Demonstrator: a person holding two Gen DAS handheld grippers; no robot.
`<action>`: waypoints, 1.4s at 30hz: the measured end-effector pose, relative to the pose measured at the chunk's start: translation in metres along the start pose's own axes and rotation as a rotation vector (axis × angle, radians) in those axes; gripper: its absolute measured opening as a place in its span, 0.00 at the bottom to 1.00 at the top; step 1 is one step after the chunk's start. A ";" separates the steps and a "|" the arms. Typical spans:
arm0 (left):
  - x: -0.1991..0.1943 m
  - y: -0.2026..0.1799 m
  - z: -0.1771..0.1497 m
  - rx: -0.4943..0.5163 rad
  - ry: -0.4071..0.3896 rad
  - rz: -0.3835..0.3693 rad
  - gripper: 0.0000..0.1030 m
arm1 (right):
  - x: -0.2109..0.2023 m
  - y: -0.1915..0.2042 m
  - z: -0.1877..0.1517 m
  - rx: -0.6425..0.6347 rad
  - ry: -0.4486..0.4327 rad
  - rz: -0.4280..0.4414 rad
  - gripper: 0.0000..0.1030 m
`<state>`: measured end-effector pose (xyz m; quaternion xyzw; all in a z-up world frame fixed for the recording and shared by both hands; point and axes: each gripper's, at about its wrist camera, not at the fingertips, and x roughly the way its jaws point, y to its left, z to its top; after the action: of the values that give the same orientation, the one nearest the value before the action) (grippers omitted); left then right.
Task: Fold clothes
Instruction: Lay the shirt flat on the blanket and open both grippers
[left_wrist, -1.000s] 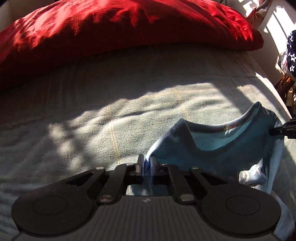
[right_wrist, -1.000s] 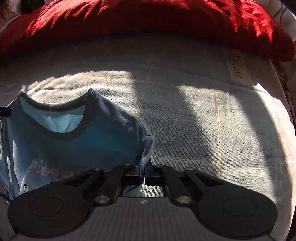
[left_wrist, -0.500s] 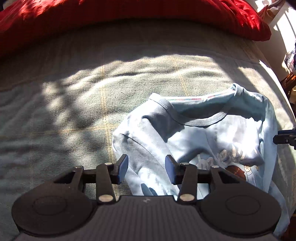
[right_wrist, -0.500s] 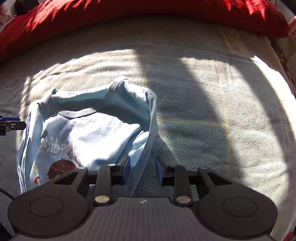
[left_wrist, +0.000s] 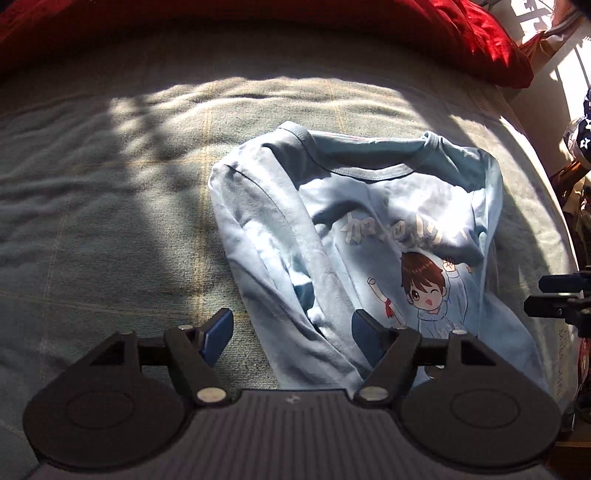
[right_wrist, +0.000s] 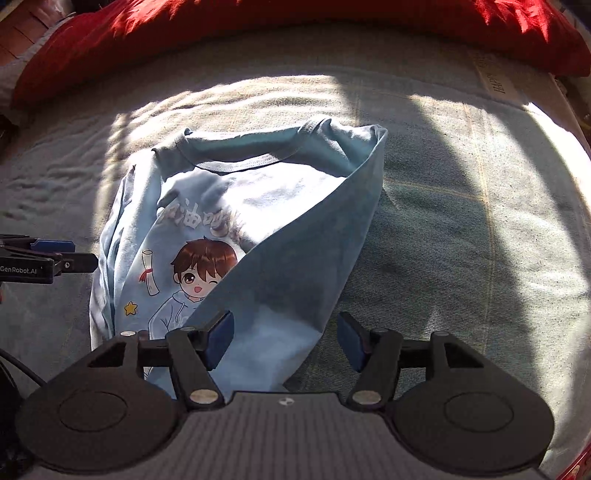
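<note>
Two grippers: both hover low over the bed, each with its blue-padded fingers spread wide and nothing between them.
Left gripper (left_wrist: 291, 338): released; its left pad sits over bare blanket, its right pad over the shirt's lower front, at about 6 o'clock in its own view.
Right gripper (right_wrist: 284, 338): released; the folded-over flap of the shirt lies under the gap, at 6 o'clock in its view. It also pokes in at 3 o'clock in the left wrist view.
Shirt (left_wrist: 369, 236): light blue, lying on the bed with its collar toward 12 o'clock and the cartoon boy print facing up. Both sleeves are tucked inward; on the right side a broad panel is turned over the front, covering part of the print.
Blanket (right_wrist: 461, 221): grey-green with faint yellow lines, rumpled, half in sun and half in shadow.
Red pillow (right_wrist: 258, 33): stretched across the far edge of the bed at 12 o'clock, well apart from the shirt.
</note>
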<state>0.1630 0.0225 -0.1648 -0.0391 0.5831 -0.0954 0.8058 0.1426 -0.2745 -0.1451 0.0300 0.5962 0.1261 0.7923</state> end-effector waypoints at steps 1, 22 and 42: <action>-0.003 -0.003 -0.005 -0.004 -0.010 0.001 0.73 | -0.003 0.002 -0.005 -0.001 -0.010 0.005 0.70; -0.014 -0.054 -0.117 -0.108 -0.012 0.088 0.73 | -0.025 0.030 -0.090 -0.128 -0.163 0.073 0.72; -0.028 0.011 -0.132 0.022 -0.103 0.119 0.81 | 0.007 0.133 -0.103 -0.184 -0.085 -0.171 0.79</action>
<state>0.0306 0.0449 -0.1821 -0.0006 0.5409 -0.0515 0.8395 0.0246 -0.1550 -0.1555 -0.0884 0.5482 0.1106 0.8243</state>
